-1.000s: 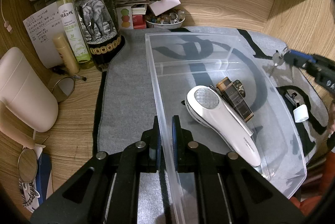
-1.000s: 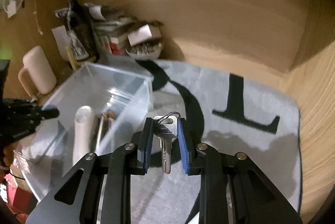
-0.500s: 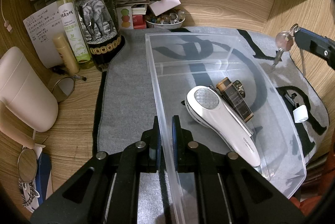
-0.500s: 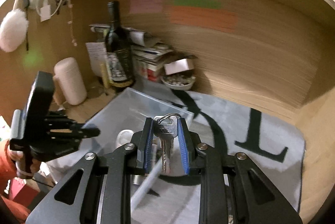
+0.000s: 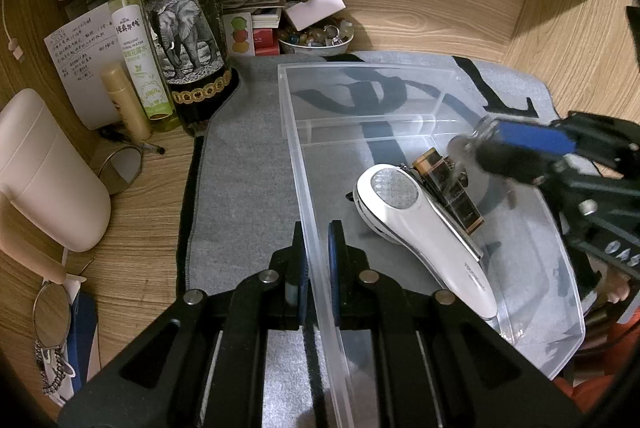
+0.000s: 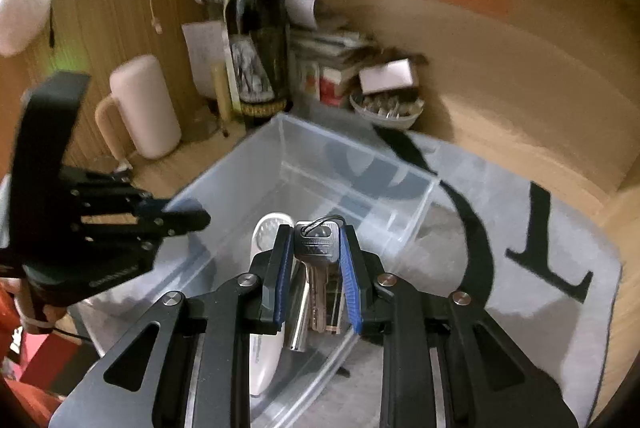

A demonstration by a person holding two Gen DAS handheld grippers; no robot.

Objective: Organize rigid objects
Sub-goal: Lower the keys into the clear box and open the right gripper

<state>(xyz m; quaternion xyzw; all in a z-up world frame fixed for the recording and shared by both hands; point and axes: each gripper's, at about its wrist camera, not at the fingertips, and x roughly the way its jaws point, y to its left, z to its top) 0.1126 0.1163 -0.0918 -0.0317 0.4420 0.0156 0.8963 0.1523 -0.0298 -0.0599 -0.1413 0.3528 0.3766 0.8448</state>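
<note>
A clear plastic bin [image 5: 436,70] [image 6: 360,152] stands on the grey mat. My left gripper [image 5: 318,236] [image 6: 188,218] is shut on the bin's left wall. Inside the bin lie a white handheld device [image 5: 424,224] [image 6: 266,232] and a brown-and-black rectangular item [image 5: 452,194]. My right gripper [image 6: 314,240] [image 5: 496,144] is shut on a bunch of silver keys [image 6: 316,260]. It hangs over the bin's right part, above the white device, with the keys dangling between its blue pads. In the left wrist view the keys are a blur.
A wine bottle [image 5: 180,16] [image 6: 256,40], a green spray bottle [image 5: 138,44], a cream tube [image 5: 124,100], a pale mug [image 5: 48,172] [image 6: 144,108], a bowl of trinkets [image 5: 316,38] [image 6: 386,108] and stacked books crowd the far left corner. Wooden walls enclose the desk.
My right gripper has carried the keys leftward from beside the bin to over its inside. The left gripper has kept its hold on the bin wall without moving.
</note>
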